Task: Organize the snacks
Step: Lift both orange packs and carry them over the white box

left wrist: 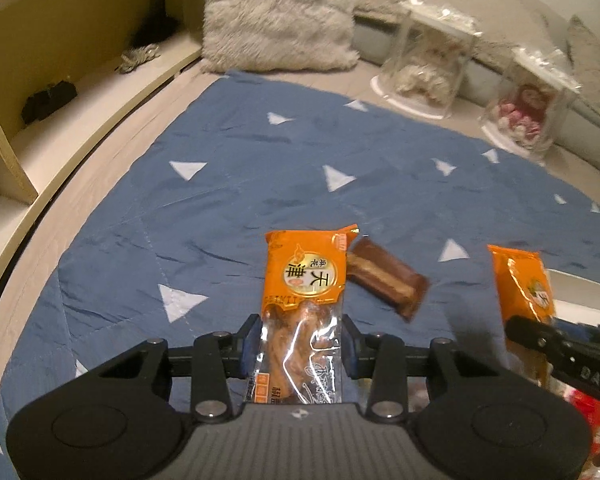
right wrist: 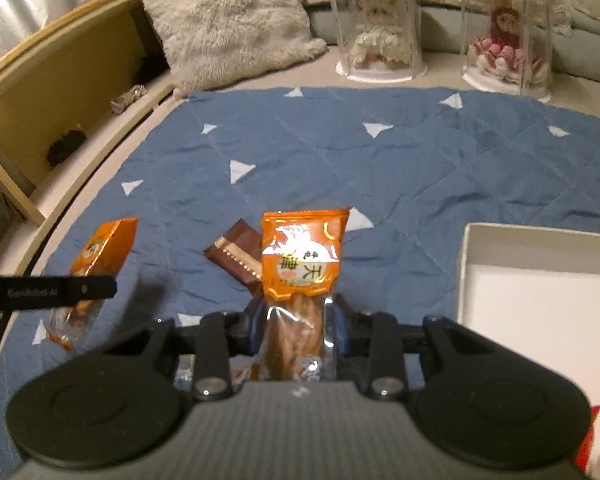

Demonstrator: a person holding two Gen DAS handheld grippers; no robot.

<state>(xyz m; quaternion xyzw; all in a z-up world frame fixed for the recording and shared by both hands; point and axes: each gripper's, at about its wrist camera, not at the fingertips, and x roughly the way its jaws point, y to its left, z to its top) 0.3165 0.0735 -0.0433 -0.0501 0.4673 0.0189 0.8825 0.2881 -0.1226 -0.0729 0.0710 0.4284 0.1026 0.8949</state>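
Gripping an orange snack packet (left wrist: 304, 308) by its clear lower half, the left tongs (left wrist: 300, 340) were closed on it above the blue quilt (left wrist: 228, 200), while the right tongs (right wrist: 296, 320) pinched a second orange packet (right wrist: 300, 276) the same way, each packet standing upright between blue pads. A brown wrapped bar (left wrist: 384, 276) lay flat on the quilt just beyond both packets, and an open white box (right wrist: 540, 280) sat on the quilt to the right. Farther back stood a fluffy pillow (right wrist: 228, 20) and two clear doll cases (right wrist: 380, 28).
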